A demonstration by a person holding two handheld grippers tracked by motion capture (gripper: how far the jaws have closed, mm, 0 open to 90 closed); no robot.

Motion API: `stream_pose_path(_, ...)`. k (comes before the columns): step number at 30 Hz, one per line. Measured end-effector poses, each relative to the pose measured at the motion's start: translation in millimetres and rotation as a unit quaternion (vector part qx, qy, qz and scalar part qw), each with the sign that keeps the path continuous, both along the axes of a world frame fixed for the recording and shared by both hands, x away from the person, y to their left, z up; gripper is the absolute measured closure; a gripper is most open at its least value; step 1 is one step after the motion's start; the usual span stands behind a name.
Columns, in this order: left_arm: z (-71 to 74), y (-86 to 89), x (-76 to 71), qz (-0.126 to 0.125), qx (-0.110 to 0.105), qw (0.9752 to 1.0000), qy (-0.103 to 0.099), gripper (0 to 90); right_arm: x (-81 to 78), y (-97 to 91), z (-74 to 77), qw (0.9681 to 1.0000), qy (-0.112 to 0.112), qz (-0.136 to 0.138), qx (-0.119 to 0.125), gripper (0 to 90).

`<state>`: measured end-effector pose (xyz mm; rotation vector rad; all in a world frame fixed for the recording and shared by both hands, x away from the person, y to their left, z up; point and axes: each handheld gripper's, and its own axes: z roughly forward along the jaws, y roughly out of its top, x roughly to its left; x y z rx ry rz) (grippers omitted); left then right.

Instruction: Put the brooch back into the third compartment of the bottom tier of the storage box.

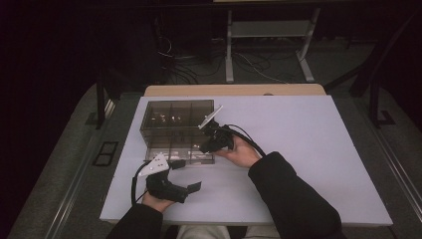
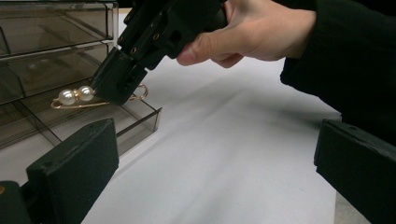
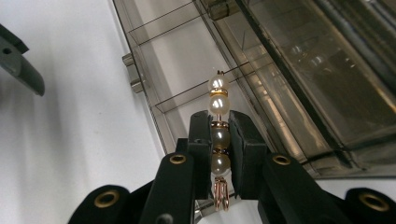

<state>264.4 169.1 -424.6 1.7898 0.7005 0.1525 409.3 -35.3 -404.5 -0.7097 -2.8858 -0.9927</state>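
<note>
High view puts the smoky drawer organiser (image 1: 176, 130) toward the white tabletop's (image 1: 308, 149) far-left corner, with bare surface running wide to the right edge. The right gripper (image 3: 218, 154) pinches a gold pearl pin (image 3: 218, 126) between its jaws over the pulled-out drawer (image 2: 119, 123), two pearls jutting past the tips. The left gripper (image 1: 194, 186) gapes empty near the front edge.

Dim lab, white table (image 1: 308, 149), floor cables (image 1: 249, 64), metal stand legs (image 1: 229, 50)

A white worktop (image 1: 308, 149) stands on grey floor (image 1: 59, 164). Behind it are cables (image 1: 249, 64) and a metal frame (image 1: 268, 30).
</note>
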Motion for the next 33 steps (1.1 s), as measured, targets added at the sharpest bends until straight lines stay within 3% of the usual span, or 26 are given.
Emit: stream_pose_path(33,0.0,-0.4,-0.1,-0.003,-0.001,1.0000,0.000,0.0,5.5,10.4,-25.1,0.9996,0.027,-0.004,-0.008,78.6)
